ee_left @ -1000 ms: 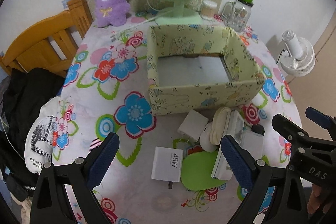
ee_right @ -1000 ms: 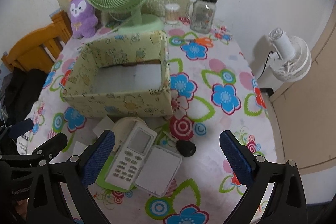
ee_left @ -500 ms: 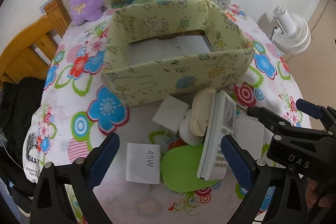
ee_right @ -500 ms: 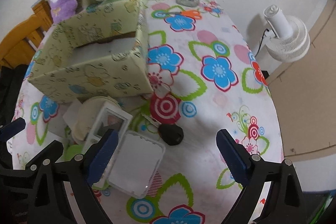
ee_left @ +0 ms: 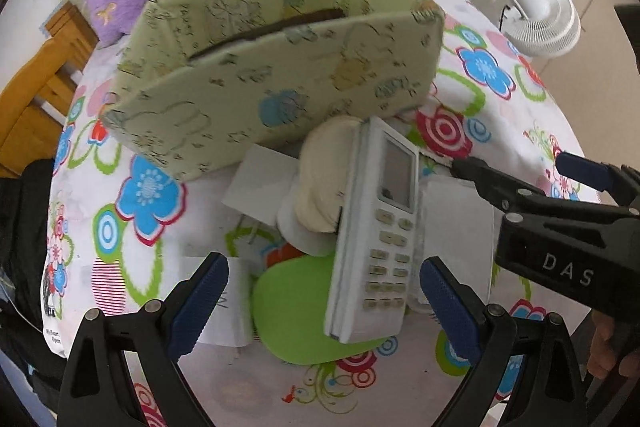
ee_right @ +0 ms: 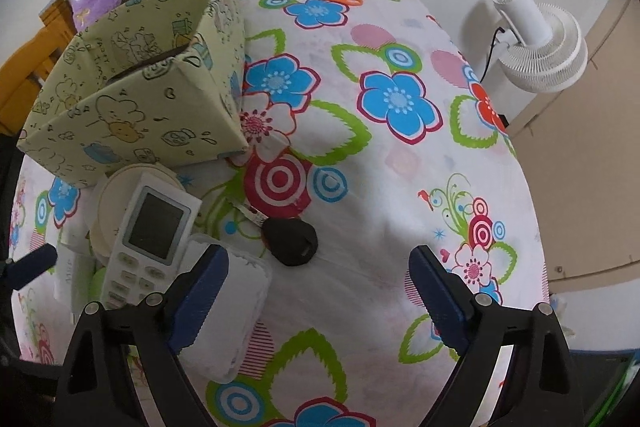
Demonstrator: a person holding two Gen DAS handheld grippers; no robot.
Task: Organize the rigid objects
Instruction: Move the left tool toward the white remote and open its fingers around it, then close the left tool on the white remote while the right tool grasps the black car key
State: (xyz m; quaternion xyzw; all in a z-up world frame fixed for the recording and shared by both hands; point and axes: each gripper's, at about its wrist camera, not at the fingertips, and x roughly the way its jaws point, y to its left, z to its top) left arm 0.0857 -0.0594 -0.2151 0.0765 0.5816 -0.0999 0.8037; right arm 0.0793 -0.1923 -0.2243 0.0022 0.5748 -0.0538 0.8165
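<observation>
The charger [ee_left: 224, 303] sits half hidden behind a finger, its printed label unreadable.

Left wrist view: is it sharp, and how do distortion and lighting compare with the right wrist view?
Left wrist view: the patterned box is smeared by motion blur and bowed by the fisheye. Right wrist view: sharper, the same box crisp, soft even light, a faint shadow beside the white fan.

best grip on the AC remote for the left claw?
Take the AC remote across its long sides at the button end, coming from above. It lies tilted, its screen end propped on the cream round lid, so both long edges are exposed. The left claw already straddles it, open.
</observation>
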